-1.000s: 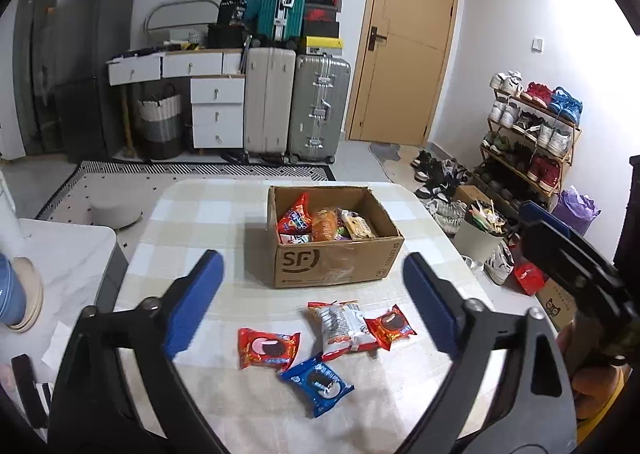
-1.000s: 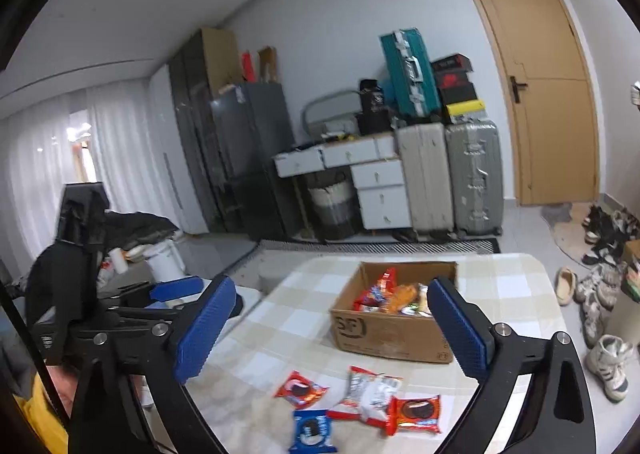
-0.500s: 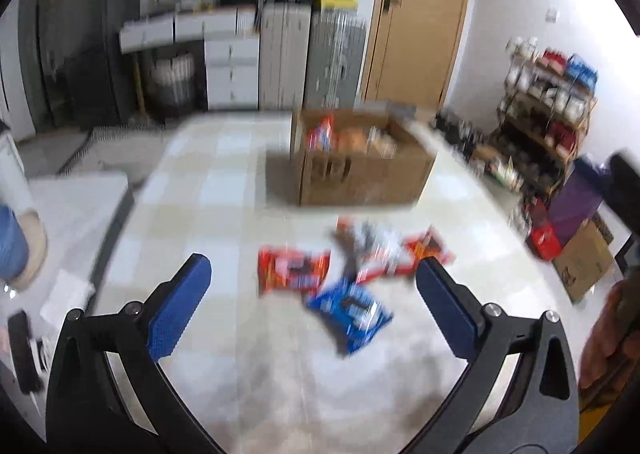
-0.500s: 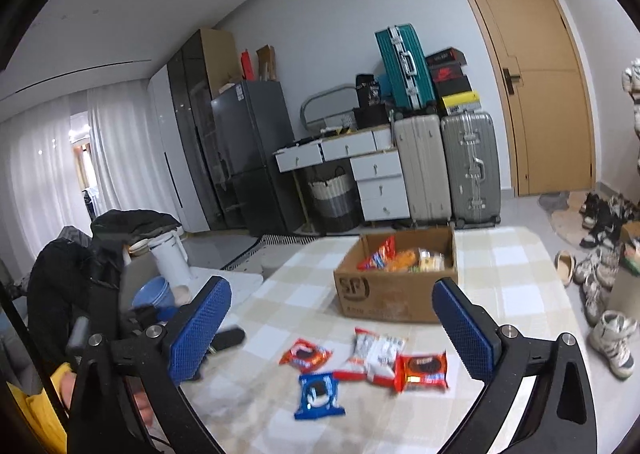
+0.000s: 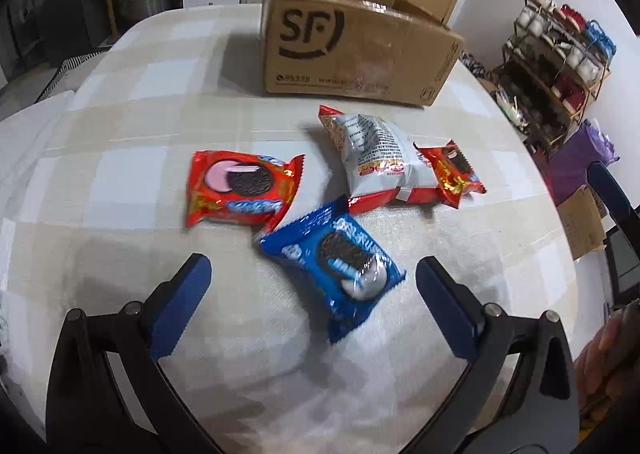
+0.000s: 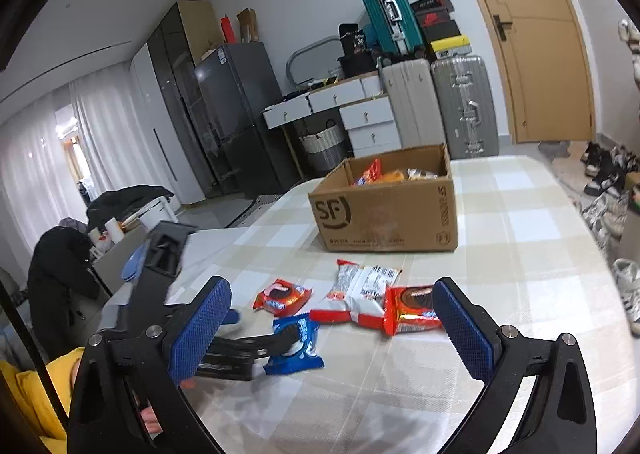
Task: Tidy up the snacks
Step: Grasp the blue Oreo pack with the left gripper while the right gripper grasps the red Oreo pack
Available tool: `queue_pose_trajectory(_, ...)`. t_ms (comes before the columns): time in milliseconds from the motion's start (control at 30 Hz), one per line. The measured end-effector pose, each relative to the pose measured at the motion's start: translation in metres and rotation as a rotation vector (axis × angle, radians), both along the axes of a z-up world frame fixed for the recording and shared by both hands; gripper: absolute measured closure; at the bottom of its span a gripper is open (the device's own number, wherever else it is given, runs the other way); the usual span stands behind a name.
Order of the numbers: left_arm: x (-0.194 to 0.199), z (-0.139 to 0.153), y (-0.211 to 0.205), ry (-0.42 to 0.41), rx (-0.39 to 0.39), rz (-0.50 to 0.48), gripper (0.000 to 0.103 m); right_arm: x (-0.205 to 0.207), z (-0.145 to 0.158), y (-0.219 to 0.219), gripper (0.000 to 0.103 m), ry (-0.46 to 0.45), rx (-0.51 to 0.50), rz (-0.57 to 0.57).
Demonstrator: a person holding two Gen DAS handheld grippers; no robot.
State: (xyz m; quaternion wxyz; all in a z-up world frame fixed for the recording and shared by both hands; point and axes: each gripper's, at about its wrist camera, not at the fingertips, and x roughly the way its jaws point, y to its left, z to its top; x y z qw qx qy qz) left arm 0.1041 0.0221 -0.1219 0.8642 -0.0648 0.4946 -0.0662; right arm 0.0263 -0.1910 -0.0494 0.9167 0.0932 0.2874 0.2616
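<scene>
The big table [image 5: 120, 134] has a soft checked cloth in cream and white squares, a bit wrinkled. At 12 o'clock on it sits a brown cardboard box [image 5: 352, 50] with black letters on its flat side, and shiny snack bags poke out of its open top. Just in front of the box lie four crinkly packs. The biggest is a puffy white snack bag [image 5: 376, 158] with red ends, near the middle. At 3 o'clock, touching it, is a small red cookie pack [image 5: 454, 174]. At 9 o'clock is a flat red pack [image 5: 240, 190] with a round dark cookie on it. At 6 o'clock is a shiny blue cookie pack [image 5: 340, 266]. The left claw [image 5: 312, 298] has its bumpy blue pads wide apart on each side of the blue pack, not touching it. The right claw [image 6: 332, 326] is wide apart too, holding nothing.
</scene>
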Motion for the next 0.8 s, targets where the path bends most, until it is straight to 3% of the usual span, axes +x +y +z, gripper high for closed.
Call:
queue_pose_trajectory(100,0.014,-0.008,-0.01,0.019,0.062,0.004,0.002,0.0,-0.005,-0.003,0.001,-0.017,0.006,0.015)
queue_pose_trajectory(233,0.028,-0.023,-0.015,0.05,0.051,0.006,0.002,0.005,-0.012,-0.008,0.001,-0.008,0.023,0.001)
queue_pose_trajectory(267,0.029,-0.024,-0.015,0.046,0.041,0.006,0.005,0.007,-0.013,-0.01,0.001,-0.002,0.027,-0.004)
queue_pose_trajectory(333,0.029,-0.026,-0.017,0.036,0.002,-0.039,0.026,0.011,-0.019,-0.012,0.001,0.016,0.031,-0.008)
queue_pose_trajectory(433,0.026,-0.024,-0.023,0.012,0.021,-0.086,0.03,0.015,-0.027,-0.011,0.001,0.04,0.035,0.008)
queue_pose_trajectory(533,0.02,-0.023,-0.02,0.0,-0.036,-0.129,0.052,0.017,-0.031,-0.008,0.001,0.051,0.017,0.011)
queue_pose_trajectory(600,0.013,-0.022,-0.019,-0.023,-0.044,-0.16,0.059,0.02,-0.034,-0.008,0.001,0.059,0.014,-0.002)
queue_pose_trajectory(800,0.006,-0.023,-0.009,-0.033,-0.087,-0.181,0.062,0.032,-0.046,-0.012,0.001,0.122,0.017,-0.062)
